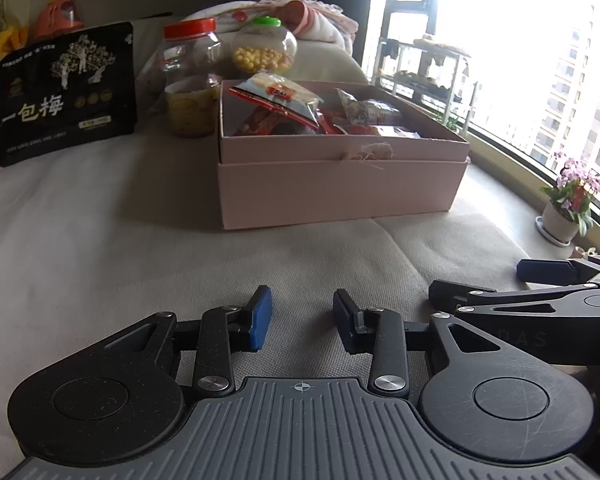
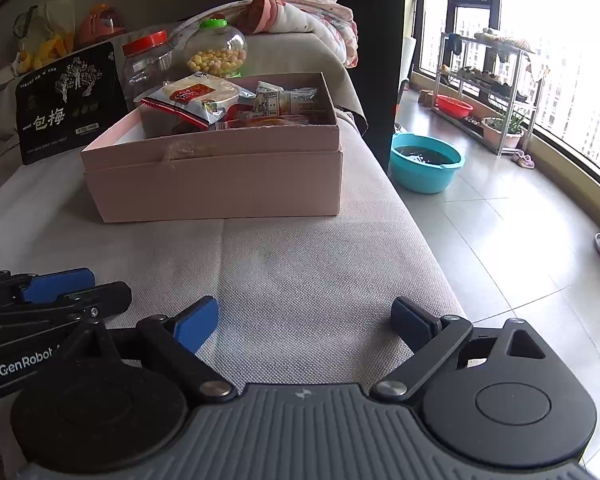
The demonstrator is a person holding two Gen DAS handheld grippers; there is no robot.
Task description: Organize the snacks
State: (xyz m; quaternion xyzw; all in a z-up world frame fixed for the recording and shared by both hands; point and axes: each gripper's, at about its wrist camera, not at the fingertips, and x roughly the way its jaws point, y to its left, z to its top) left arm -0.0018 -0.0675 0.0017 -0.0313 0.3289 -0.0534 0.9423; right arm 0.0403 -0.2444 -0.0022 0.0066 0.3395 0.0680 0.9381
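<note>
A pink cardboard box [image 1: 332, 188] [image 2: 220, 180] stands on the grey cushioned surface and holds several snack packets [image 1: 278, 98] [image 2: 198, 98]. Behind it stand a black plum pouch [image 1: 66, 92] [image 2: 66, 100], a red-lidded clear jar [image 1: 190, 76] [image 2: 146, 60] and a green-lidded jar of yellow balls [image 1: 264, 46] [image 2: 218, 50]. My left gripper [image 1: 302, 322] is open and empty, low over the cushion in front of the box; it also shows in the right wrist view [image 2: 76, 288]. My right gripper [image 2: 304, 324] is wide open and empty beside it, and shows in the left wrist view [image 1: 496, 280].
The cushion's right edge [image 2: 412, 216] drops to a tiled floor with a blue basin [image 2: 426, 162], a metal rack [image 2: 488, 76] and a potted flower [image 1: 572, 200]. Blankets [image 2: 308, 12] and toys [image 2: 40, 44] lie behind the jars. Bare cushion [image 1: 140, 240] lies in front of the box.
</note>
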